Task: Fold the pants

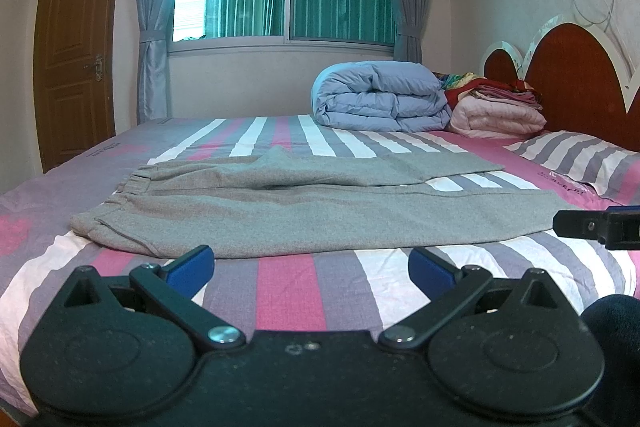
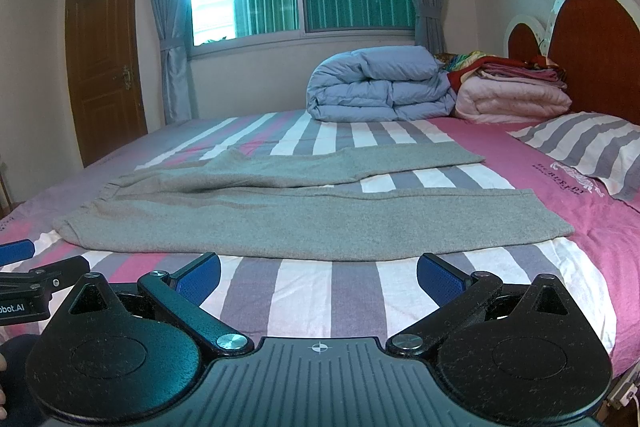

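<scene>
Door: brown wooden door sat far left, well away from the action.
Waistband end: the elastic waistband of the grey pants pointed left, a bit bunched up.
Pants: they were laid out flat across the striped bed, running sideways, the two legs splayed apart toward the right with bedsheet showing between them. No fold made yet, as far as I could tell.
Left gripper: the left gripper hung just short of the near edge of the pants, blue pads spread wide, nothing in them.
Right gripper: same deal, the right gripper was wide apart and empty, hovering near the near leg's edge.
Leg hems: far hem and near hem both ended at the right, near the pillow.
Background: folded blue duvet and pink blankets by the headboard, well clear.
How I'd do it: probably pinch the near leg at waistband and hem together, lift evenly, and lay it over the far leg so the edges line up. Grab only one layer's edge, or the knit will drag and wrinkle.
</scene>
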Demonstrator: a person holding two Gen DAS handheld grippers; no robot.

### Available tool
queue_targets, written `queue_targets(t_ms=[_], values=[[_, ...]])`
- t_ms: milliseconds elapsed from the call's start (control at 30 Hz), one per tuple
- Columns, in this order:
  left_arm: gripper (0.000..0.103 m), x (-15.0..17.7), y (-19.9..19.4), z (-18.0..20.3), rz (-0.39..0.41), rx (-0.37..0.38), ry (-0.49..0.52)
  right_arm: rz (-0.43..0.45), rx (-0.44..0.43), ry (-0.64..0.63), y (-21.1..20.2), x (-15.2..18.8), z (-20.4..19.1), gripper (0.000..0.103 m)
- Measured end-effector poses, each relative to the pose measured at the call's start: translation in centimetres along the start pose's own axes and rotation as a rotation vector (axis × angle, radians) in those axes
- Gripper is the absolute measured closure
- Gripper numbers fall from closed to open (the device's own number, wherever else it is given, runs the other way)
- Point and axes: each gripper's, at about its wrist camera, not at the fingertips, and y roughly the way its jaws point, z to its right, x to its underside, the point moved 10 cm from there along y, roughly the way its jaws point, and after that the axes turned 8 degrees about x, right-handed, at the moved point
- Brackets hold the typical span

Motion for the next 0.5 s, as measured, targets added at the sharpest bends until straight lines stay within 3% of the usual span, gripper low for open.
queue_targets(t_ms=[267, 400, 500], values=[[0.006, 0.2, 0.1, -1.1, -0.013, -0.004, -0.059, -0.001, -0.007, 0.016, 0.0, -0.1, 0.2, 0.0], [0.006, -0.1, 0.6, -3.6, -0.045, 0.066, -0.13, 0.016, -0.065, 0.041, 0.6, -1.2, 0.5, 0.0], [0.006, -1.3, 1.9, -7.0, -0.064, 0.013, -0.092, 0.055, -0.089, 0.028, 1.9, -3.3, 0.8, 0.0]])
